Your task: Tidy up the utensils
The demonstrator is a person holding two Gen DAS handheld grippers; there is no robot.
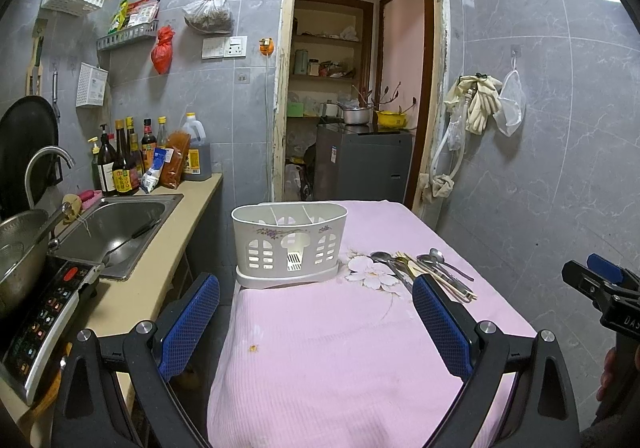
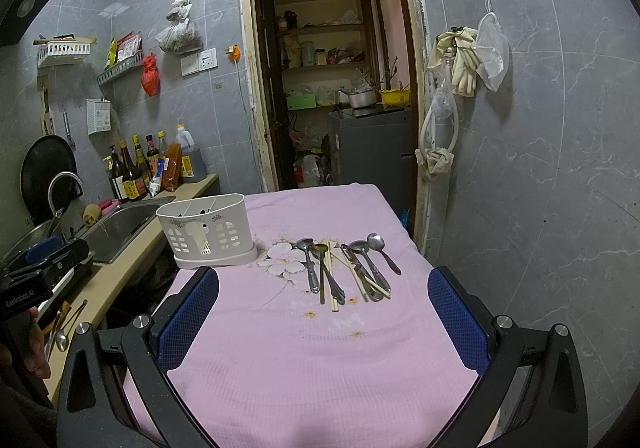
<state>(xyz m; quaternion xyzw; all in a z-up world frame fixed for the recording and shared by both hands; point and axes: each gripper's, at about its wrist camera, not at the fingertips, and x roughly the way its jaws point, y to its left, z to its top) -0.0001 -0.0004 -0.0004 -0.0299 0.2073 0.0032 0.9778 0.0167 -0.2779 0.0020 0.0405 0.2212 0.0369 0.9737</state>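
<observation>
Nearest, the left gripper [image 1: 316, 320] and right gripper [image 2: 324, 320] both gape wide and empty over the tablecloth's [image 2: 320, 368] near edge, the holder [image 2: 208, 230] far-left, the utensils [image 2: 344, 268] lying lengthwise dead ahead of the right, the nearer.

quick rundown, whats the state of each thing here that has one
left gripper: open, empty, hovering above the pink tablecloth
right gripper: open, empty
white plastic utensil caddy: upright on its tray, compartments look empty
metal spoons: lying loose on the cloth, right of the caddy
wooden chopsticks: lying flat among the spoons
steel sink faucet: no water visibly running
</observation>
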